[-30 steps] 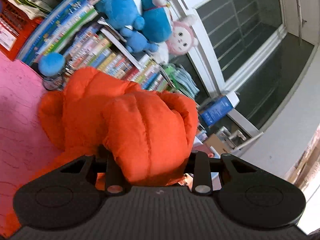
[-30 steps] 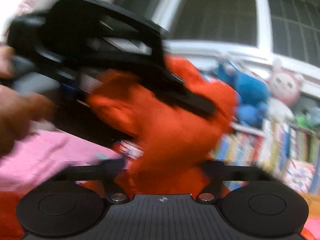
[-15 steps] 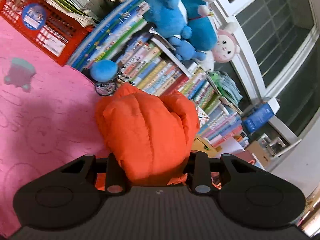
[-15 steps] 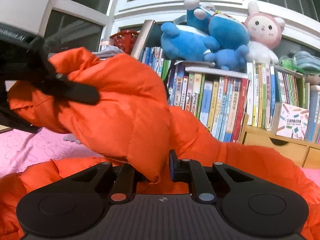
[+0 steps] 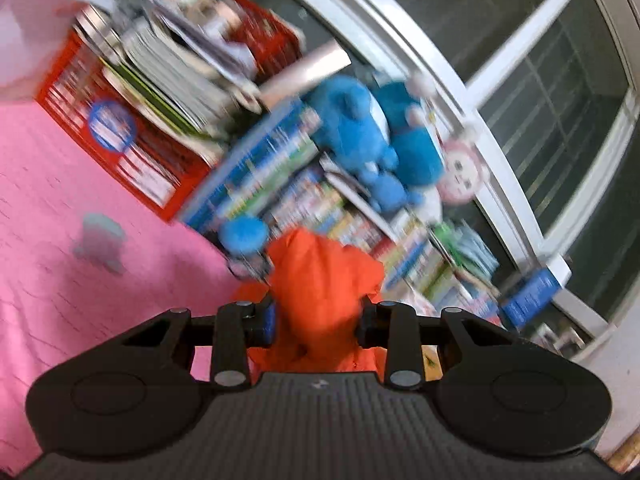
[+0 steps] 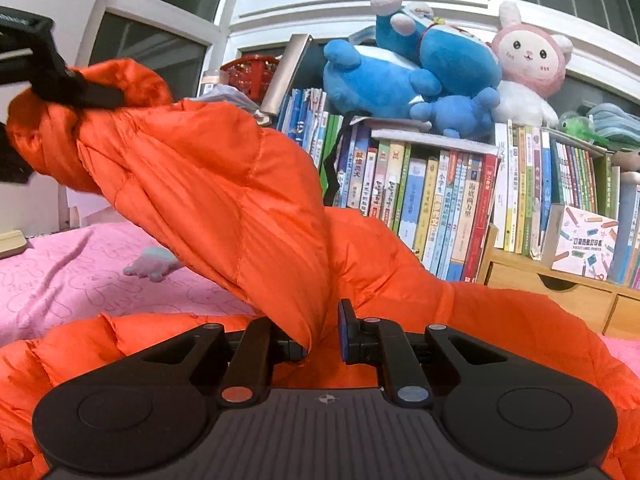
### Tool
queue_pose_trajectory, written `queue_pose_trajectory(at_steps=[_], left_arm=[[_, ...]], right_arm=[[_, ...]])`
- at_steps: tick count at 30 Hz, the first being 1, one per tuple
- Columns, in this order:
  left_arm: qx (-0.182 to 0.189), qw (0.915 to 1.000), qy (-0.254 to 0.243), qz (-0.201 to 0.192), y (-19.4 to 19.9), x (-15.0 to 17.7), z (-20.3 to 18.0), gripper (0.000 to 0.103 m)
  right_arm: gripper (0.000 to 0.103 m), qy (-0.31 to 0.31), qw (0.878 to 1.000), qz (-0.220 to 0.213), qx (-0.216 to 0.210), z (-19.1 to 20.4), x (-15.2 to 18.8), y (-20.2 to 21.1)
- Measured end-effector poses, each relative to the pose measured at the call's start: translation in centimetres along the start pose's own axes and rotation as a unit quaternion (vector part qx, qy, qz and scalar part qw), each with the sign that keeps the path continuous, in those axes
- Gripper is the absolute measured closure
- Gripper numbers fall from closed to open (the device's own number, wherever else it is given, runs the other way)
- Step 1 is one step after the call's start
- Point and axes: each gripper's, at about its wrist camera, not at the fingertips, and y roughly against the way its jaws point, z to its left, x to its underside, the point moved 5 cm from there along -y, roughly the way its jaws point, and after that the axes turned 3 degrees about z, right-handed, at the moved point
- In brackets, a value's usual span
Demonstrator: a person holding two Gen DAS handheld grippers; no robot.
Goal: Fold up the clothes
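Your left hand-held gripper (image 5: 316, 320) pinches a bunched fold of the orange puffer jacket (image 6: 208, 200), lifted at upper left of the right view. Your right hand-held gripper (image 6: 322, 336) stands part-open around a hanging fold; half a second ago it sat tighter. The jacket's rest lies on the pink bed (image 6: 72, 280).

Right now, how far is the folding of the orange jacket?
Early stage. Done: nothing looks folded yet; most of the orange jacket lies loose and bunched on the pink bed cover. In hand: the left gripper grips one lifted part, and the right gripper has fabric between its fingers. Left: lay it flat, fold it.
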Motion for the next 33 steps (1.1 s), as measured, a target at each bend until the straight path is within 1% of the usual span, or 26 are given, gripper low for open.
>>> queue_pose_trajectory(at_steps=[1,2,3,5,6,7,8,9,10,11,12,14,16,17,20,21,22,23,24,25,27,29,30,31,32,33], left_arm=[[-0.009,0.9998,0.003,-0.02,0.9,-0.6,0.4,0.071],[-0.019,0.999,0.005,-0.04,1.9,-1.2,0.8,0.076],[-0.031,0.9974,0.017,-0.062,3.3,-2.0,1.7,0.076],[-0.054,0.992,0.039,-0.107,6.1,-3.8,3.4,0.077],[-0.079,0.9909,0.034,-0.104,6.9,-4.2,4.0,0.078],[-0.096,0.9913,0.016,-0.088,6.9,-3.8,4.0,0.076],[-0.114,0.9909,-0.002,-0.072,7.0,-3.4,4.1,0.071],[-0.109,0.9929,-0.012,-0.045,6.1,-2.3,3.7,0.059],[-0.104,0.9941,-0.022,-0.018,5.3,-1.2,3.3,0.052],[-0.1,0.9945,-0.032,0.01,4.5,-0.1,2.9,0.04],[-0.087,0.9951,-0.036,0.03,3.5,1.2,2.3,0.03],[-0.074,0.9944,-0.039,0.065,0.7,3.3,1.3,0.024],[-0.085,0.9904,-0.05,0.097,-2.2,5.1,0.9,0.02],[-0.104,0.9865,-0.063,0.109,-4.1,5.7,0.8,0.015],[-0.146,0.9789,-0.083,0.116,-7.9,6.9,1.1,0.014],[-0.149,0.9791,-0.079,0.115,-8.5,7.2,1.5,0.014],[-0.147,0.9805,-0.072,0.109,-8.9,7.3,1.7,0.017],[-0.145,0.9819,-0.066,0.103,-9.4,7.3,2.0,0.042],[-0.135,0.9834,-0.063,0.103,-9.9,7.2,2.0,0.078],[-0.124,0.9848,-0.056,0.108,-10.1,7.2,1.8,0.086],[-0.099,0.9875,-0.052,0.111,-9.9,7.1,1.2,0.089],[-0.072,0.99,-0.058,0.107,-9.5,6.9,0.3,0.089],[-0.049,0.9915,-0.058,0.106,-9.2,6.8,-0.3,0.089],[-0.021,0.9924,-0.058,0.106,-8.7,6.8,-1.0,0.089],[0.008,0.9926,-0.057,0.107,-8.3,6.8,-1.8,0.089],[0.027,0.9926,-0.055,0.106,-8.0,6.6,-2.3,0.089]], right_arm=[[0.088,-0.003,1.0,0.003,0.002,-0.1,0.0,-0.1],[0.088,-0.006,1.0,0.006,0.004,-0.2,0.1,-0.2],[0.093,-0.015,1.0,0.012,0.006,-0.6,0.2,-0.5],[0.093,-0.056,0.998,0.034,0.007,-2.0,0.8,-1.4],[0.093,-0.075,0.996,0.043,0.004,-2.7,1.0,-1.8],[0.093,-0.085,0.995,0.046,-0.001,-3.0,1.1,-2.0],[0.093,-0.085,0.995,0.046,-0.003,-3.0,1.2,-2.0],[0.093,-0.085,0.995,0.046,-0.005,-3.0,1.2,-2.0],[0.093,-0.082,0.996,0.045,-0.007,-2.9,1.2,-2.0],[0.093,-0.074,0.996,0.043,-0.009,-2.6,1.2,-1.9],[0.093,-0.066,0.997,0.04,-0.01,-2.3,1.2,-1.8],[0.092,-0.06,0.997,0.037,-0.013,-2.1,1.2,-1.7],[0.092,-0.063,0.997,0.035,-0.018,-2.3,1.2,-1.5],[0.091,-0.069,0.997,0.033,-0.021,-2.4,1.2,-1.4],[0.091,-0.102,0.994,0.032,-0.029,-3.5,1.2,-1.1],[0.09,-0.12,0.992,0.033,-0.028,-4.1,1.2,-0.9],[0.089,-0.141,0.989,0.036,-0.026,-4.8,1.3,-0.9],[0.089,-0.163,0.985,0.041,-0.022,-5.6,1.5,-0.9],[0.088,-0.182,0.982,0.046,-0.018,-6.2,1.7,-1.0],[0.088,-0.196,0.979,0.05,-0.017,-6.7,1.9,-1.1],[0.087,-0.219,0.974,0.057,-0.012,-7.4,2.1,-1.3],[0.087,-0.216,0.975,0.053,-0.003,-7.5,2.1,-1.2],[0.086,-0.209,0.977,0.048,0.004,-7.4,2.1,-1.0],[0.084,-0.196,0.98,0.036,0.011,-7.2,2.0,-0.6],[0.08,-0.174,0.984,0.015,0.02,-6.7,1.7,0.1],[0.073,-0.152,0.988,-0.007,0.029,-6.3,1.5,0.7]])
